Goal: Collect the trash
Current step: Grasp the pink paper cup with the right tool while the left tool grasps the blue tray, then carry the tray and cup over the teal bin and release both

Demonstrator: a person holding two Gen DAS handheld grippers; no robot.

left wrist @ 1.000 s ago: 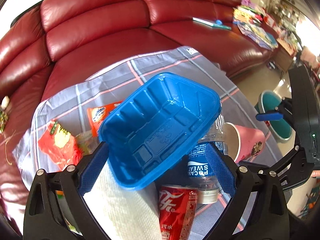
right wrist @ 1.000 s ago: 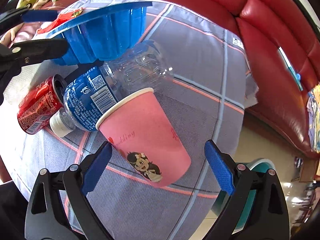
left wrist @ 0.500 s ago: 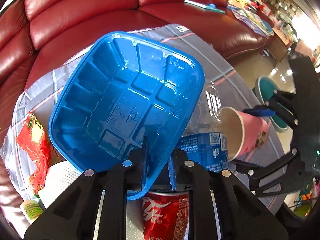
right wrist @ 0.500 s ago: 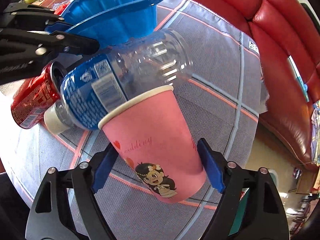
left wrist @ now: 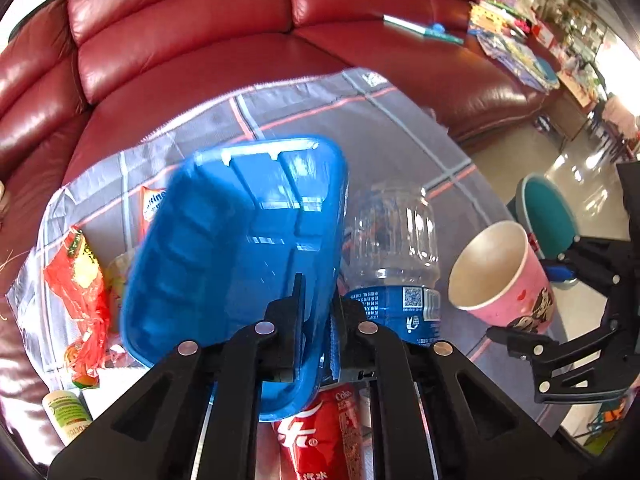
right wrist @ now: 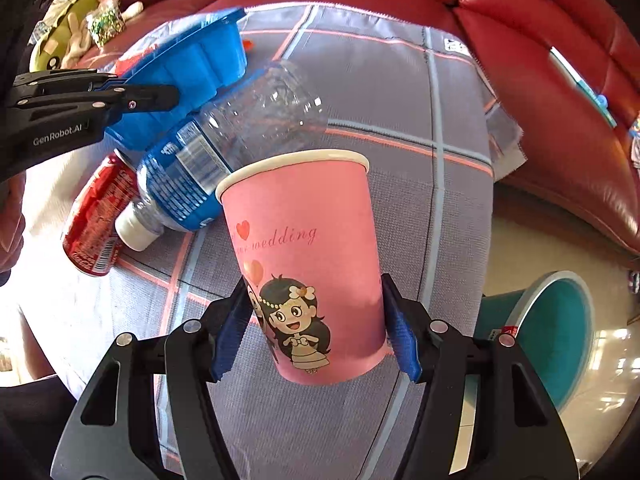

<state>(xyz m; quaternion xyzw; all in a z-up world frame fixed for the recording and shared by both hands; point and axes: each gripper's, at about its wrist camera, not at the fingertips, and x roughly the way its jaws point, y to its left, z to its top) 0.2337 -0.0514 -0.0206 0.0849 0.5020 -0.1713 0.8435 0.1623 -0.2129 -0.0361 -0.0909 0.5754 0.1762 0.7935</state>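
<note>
The blue plastic tray (left wrist: 236, 248) is now clamped by its near rim in the left gripper (left wrist: 316, 320), whose jaws were spread wide around it a second ago and closed on it half a second ago; since then it has been tipped up on edge and appears raised off the desk (left wrist: 400, 136), which is covered by a grey checked cloth. The pink paper cup (right wrist: 308, 264) is now grasped near its base by the right gripper (right wrist: 316, 332), its blue pads pressed against both sides, where a second ago the jaws stood open on either side of it; the cup has been turned from lying on its side to nearly upright and seems lifted clear of the cloth. Two pieces of trash are therefore judged secured at once and ready for carrying to the teal bin (right wrist: 560, 332), seen on the floor just beyond the desk edge. Left lying on the desk are the clear plastic bottle (right wrist: 232, 148), the red cola can (right wrist: 96, 224) beside it, and, in the left view, the red snack wrapper (left wrist: 80, 280), so the collection is judged only partly done.
</note>
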